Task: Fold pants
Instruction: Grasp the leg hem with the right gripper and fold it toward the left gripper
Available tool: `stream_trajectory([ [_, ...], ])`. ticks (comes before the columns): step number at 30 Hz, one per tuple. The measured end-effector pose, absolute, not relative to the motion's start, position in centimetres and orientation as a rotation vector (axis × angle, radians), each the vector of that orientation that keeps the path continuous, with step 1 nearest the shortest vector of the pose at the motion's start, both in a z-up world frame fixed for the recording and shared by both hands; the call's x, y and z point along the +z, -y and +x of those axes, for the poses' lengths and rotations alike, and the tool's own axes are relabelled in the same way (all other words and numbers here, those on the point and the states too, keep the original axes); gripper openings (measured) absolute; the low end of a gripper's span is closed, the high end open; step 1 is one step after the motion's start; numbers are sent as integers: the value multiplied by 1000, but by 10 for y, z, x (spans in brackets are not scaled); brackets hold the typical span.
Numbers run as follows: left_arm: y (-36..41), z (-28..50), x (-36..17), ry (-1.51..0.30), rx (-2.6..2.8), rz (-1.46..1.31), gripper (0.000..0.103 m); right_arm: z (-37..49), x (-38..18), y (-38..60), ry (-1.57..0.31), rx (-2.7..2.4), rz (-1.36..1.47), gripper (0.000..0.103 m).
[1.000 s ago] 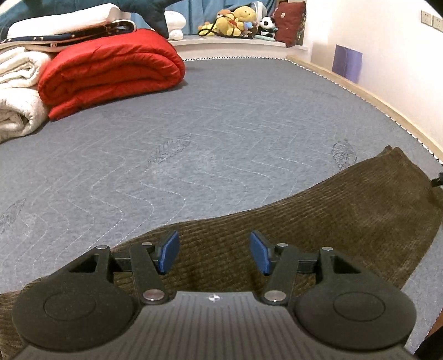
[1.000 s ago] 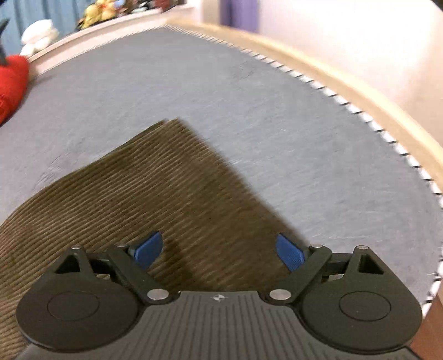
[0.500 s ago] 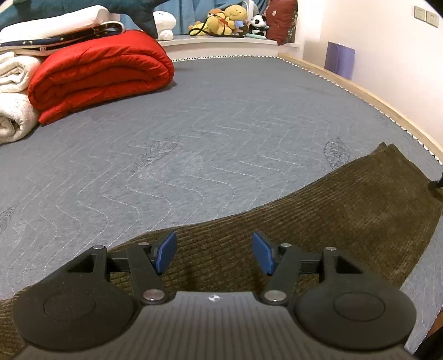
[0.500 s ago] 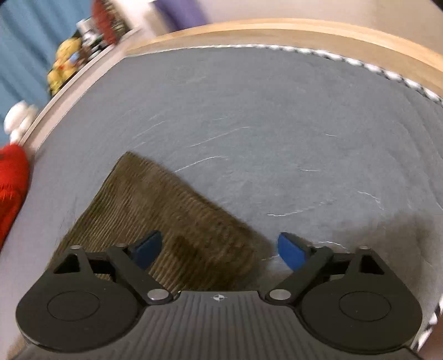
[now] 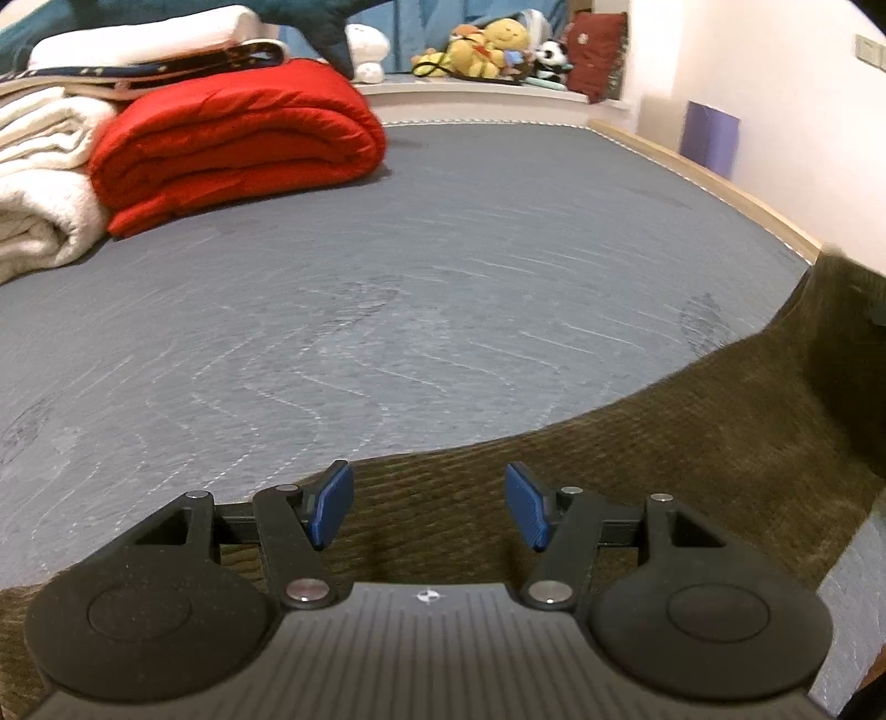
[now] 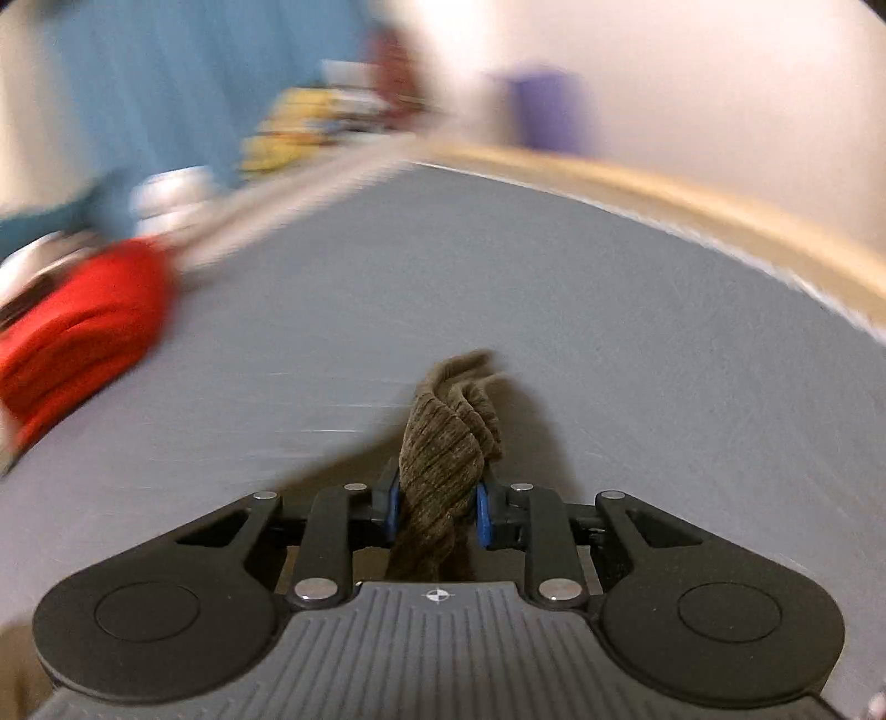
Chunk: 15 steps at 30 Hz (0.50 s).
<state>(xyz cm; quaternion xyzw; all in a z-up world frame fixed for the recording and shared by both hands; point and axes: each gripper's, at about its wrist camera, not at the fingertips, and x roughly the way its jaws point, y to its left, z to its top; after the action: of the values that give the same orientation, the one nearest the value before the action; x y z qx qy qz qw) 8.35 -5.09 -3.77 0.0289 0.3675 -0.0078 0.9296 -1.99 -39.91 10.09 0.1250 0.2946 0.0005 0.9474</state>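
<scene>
1. Left wrist view, far left: a stack of folded cream-white blankets [image 5: 39, 183] lies at the mattress edge, with a folded red quilted duvet [image 5: 232, 149] touching it on the right.
2. Behind the duvet, on a pale ledge, sits a row of stuffed toys [image 5: 487, 50], and a dark red cushion [image 5: 598, 50] stands to their right.
3. A grey quilted mattress [image 5: 443, 288] fills the middle of this view; its wooden frame edge [image 5: 720, 188] runs along the right side, with a purple box [image 5: 711, 138] against the wall beyond it.
4. The olive-brown corduroy pants [image 5: 637, 454] lie across the near part of the mattress. The cloth runs from the lower left, under the claw, to the right edge, where it rises off the bed.
5. The left claw [image 5: 423, 504] hovers over the pants with its blue pads [image 5: 331, 501] set well apart. Nothing is between them.
6. Right wrist view: the surroundings are blurred. The red duvet [image 6: 83, 327] shows at the left, the mattress [image 6: 609, 332] in the middle, the wooden edge [image 6: 692, 199] at the right.
7. The right claw [image 6: 437, 512] has just been closing. Its blue pads [image 6: 482, 515] now press on a bunched fold of the pants [image 6: 443, 443], which stands up between them and pokes out beyond the tips.
</scene>
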Motion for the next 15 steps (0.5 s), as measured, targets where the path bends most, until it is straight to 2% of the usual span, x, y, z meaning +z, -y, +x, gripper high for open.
stream_trajectory([
  [4,33,84,-37,-756,23,17,66,-37,114,272,-595,425,68,27],
  [5,29,84,-37,-761,31,7,66,-42,112,248,-624,529,37,30],
  [6,26,84,-37,-765,35,0,66,-48,106,220,-671,659,-6,34],
  [8,22,85,-39,-780,37,-17,66,-64,95,175,-755,839,-110,52],
  [10,19,86,-41,-795,31,-47,66,-78,85,146,-811,918,-215,63],
  [14,19,89,-46,-829,-18,-125,65,-82,84,146,-802,946,-206,65],
  [15,22,91,-48,-836,-34,-139,61,-78,83,153,-796,914,-196,66],
])
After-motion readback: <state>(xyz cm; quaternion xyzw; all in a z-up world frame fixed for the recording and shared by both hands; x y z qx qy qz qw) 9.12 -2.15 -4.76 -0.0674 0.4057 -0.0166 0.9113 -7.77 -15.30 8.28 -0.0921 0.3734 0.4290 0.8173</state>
